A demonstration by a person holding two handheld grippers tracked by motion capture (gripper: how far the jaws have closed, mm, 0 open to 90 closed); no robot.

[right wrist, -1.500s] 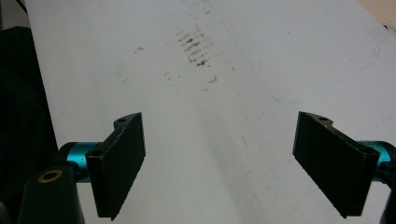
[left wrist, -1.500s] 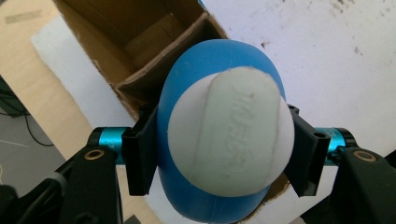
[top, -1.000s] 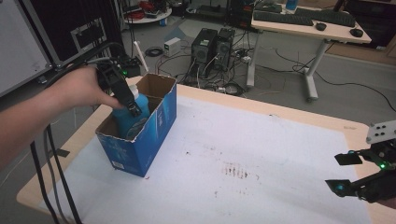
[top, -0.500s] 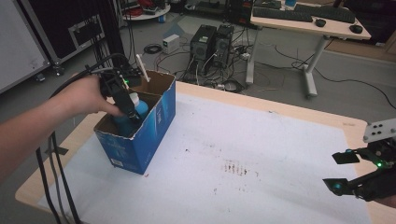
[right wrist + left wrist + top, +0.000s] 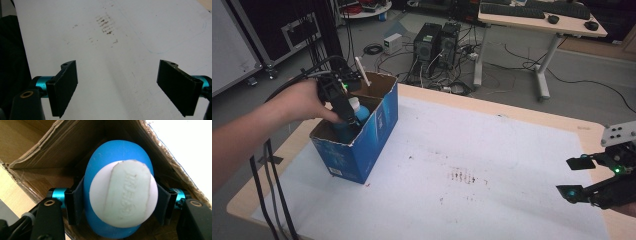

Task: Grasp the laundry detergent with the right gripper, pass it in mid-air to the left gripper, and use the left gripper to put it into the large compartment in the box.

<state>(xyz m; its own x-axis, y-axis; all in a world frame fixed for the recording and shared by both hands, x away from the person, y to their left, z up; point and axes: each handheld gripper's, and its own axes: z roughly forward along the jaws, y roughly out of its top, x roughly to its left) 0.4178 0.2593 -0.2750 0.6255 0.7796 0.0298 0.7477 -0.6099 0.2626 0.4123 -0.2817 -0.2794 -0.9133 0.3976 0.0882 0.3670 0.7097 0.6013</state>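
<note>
The tabletop (image 5: 512, 165) is a pale wooden slab under a white sheet with a few brown smudges near the middle. At its left end sits an open blue cardboard box (image 5: 362, 145), flaps up, long side running away from the person.

Inside that box stands a blue bottle (image 5: 357, 112) with a white cap (image 5: 123, 193). The left claw (image 5: 343, 107) reaches down into the box from above. In the left gripper view its two black jaws press against either side of the blue shoulder just below the cap, so it is gripping the bottle, which seems to sit toward the box's near corner, close to the cardboard walls.

The right claw (image 5: 589, 177) hangs low over the right edge of the tabletop, well apart from the box, jaws spread wide with nothing between them.

The step in hand looks like drawing the bottle out of the box. To do it well, I'd keep the pull straight up along the bottle's axis, so the body doesn't scrape the walls or drag the light box along. The grip sits high on a rounded shoulder, which could slip, so steady pressure and a slow lift seem wise.
</note>
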